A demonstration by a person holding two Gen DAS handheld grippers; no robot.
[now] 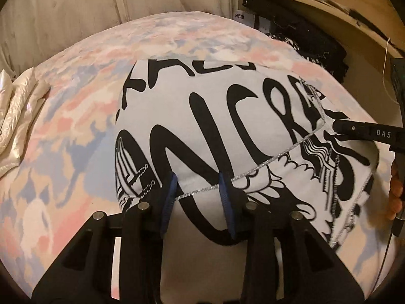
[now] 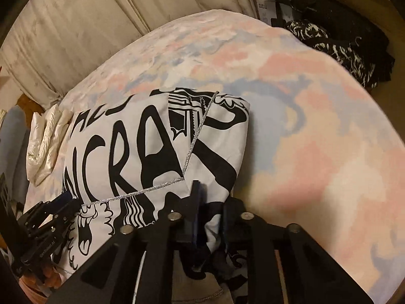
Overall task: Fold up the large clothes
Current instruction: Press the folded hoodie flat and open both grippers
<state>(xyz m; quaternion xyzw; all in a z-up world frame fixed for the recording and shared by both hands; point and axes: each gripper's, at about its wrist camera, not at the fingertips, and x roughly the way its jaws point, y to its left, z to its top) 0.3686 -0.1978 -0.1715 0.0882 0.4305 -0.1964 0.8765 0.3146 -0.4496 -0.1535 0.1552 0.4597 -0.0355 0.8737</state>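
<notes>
A white garment [image 1: 215,131] with big black lettering and a silver-trimmed edge lies partly folded on the bed; it also shows in the right wrist view [image 2: 141,147]. My left gripper [image 1: 198,190] is open, its blue-padded fingers straddling the trimmed edge near me. My right gripper [image 2: 210,202] is shut on a bunch of the garment's near right side. The right gripper also shows in the left wrist view [image 1: 336,126] at the garment's right edge. The left gripper shows in the right wrist view [image 2: 67,198] at the trim's left end.
The bed has a pink, blue and cream patterned cover [image 1: 83,106]. A shiny cream quilted item [image 1: 17,101] lies at its left. Dark black-and-white clothes [image 2: 339,43] are piled at the far right under a wooden shelf [image 1: 316,2]. A pale curtain [image 2: 101,20] hangs behind.
</notes>
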